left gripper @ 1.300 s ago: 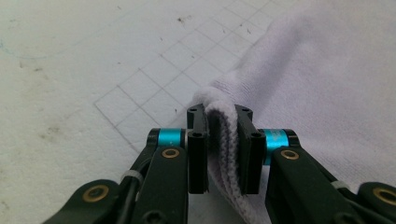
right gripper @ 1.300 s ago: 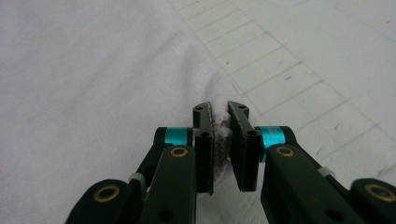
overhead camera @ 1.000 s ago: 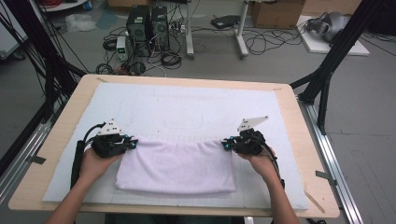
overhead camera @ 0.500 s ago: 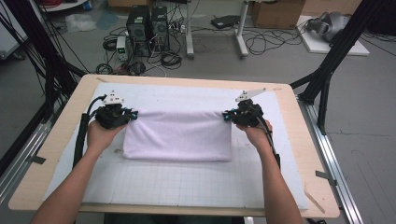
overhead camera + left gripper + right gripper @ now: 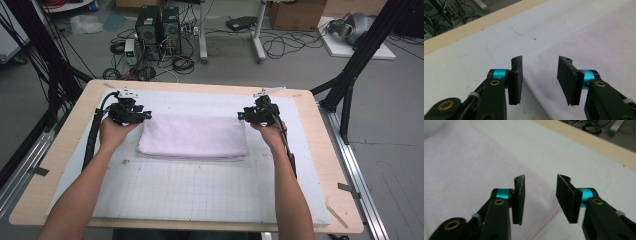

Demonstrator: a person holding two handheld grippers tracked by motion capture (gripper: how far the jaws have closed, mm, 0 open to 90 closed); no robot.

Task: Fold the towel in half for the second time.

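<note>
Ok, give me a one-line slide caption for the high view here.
Left gripper and right gripper, jaws open, at the far corners of a folded white towel on the mat.

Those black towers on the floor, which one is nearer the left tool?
The left-hand tower. It stands beside the other tower, on the side toward the left tool, past the table's far edge.

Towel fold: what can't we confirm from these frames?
- Layer count: the towel has stacked edges along its near side in the high view, too small to count.
- Towel underside: hidden by its own top layer.
- Far towel corners: in the high view the left gripper and right gripper cover them.
- Towel extent: cut off by frame edges in both gripper views.
</note>
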